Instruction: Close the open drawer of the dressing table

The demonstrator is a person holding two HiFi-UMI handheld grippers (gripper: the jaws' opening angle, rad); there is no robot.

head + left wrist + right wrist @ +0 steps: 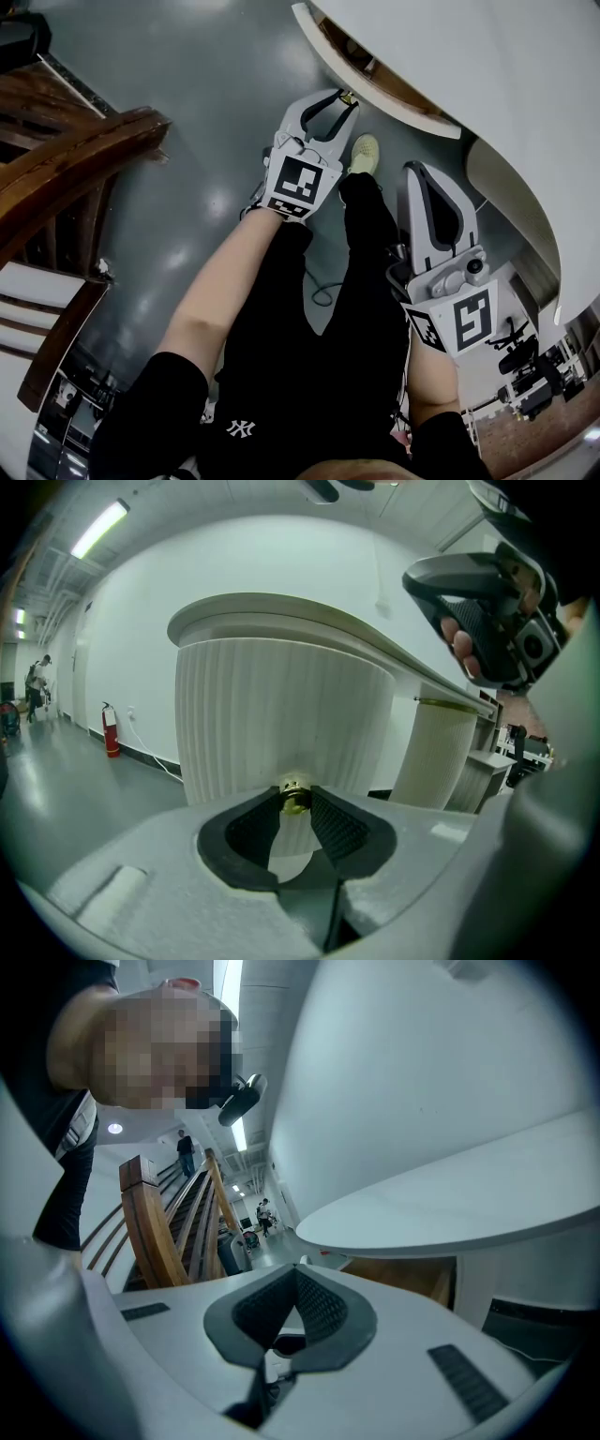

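Note:
The dressing table [497, 66] is white, with a rounded top. Its drawer [398, 105] stands pulled out; the curved white front and the wooden inside show in the head view. In the left gripper view the ribbed drawer front [281, 714] fills the middle. My left gripper [345, 99] [294, 795] is shut on the small brass knob [294, 797] of that front. My right gripper [418, 169] [295, 1269] hangs lower right, beside the table's rounded body. Its jaws are shut with nothing between them. It looks under the table top [450, 1213] at the wooden drawer side [403, 1279].
A dark wooden stair railing [66, 159] [159, 1222] runs along the left. The person's black trousers and a pale yellow shoe [365, 152] are on the glossy grey floor under the drawer. A red fire extinguisher [111, 731] stands by the far wall.

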